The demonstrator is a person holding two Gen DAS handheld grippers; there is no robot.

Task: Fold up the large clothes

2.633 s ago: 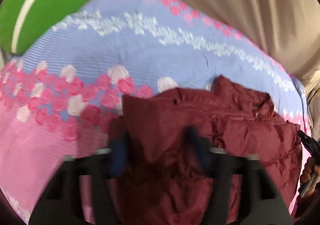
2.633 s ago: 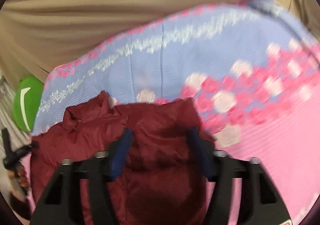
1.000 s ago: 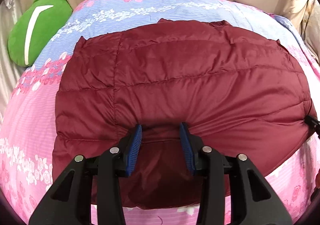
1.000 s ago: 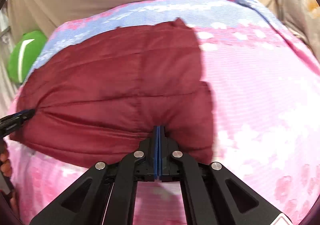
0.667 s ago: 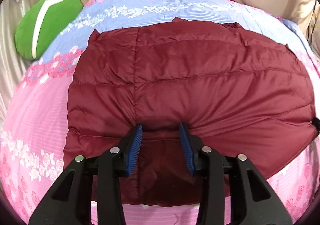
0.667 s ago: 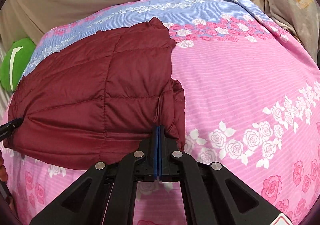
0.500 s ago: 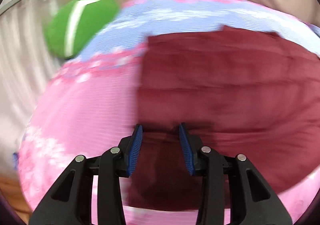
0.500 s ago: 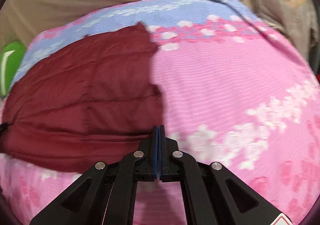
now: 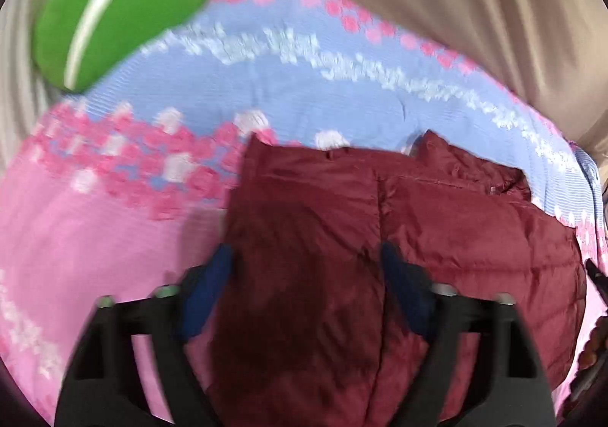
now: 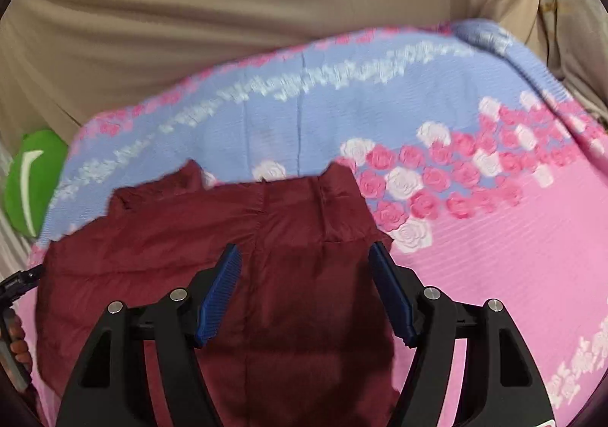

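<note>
Where fingers (image 10: 224, 292) gape — jacket (image 10: 296, 275) between.

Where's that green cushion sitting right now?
The green cushion sits at the upper left of the left wrist view, at the far left corner of the floral bedspread, beyond the maroon jacket.

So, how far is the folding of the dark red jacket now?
Done: the jacket lies as a compact folded bundle on the floral bedspread. In hand: nothing; the left tool and right tool both stand open over it. Left: perhaps another fold or some smoothing; the far collar edge looks uneven.
</note>
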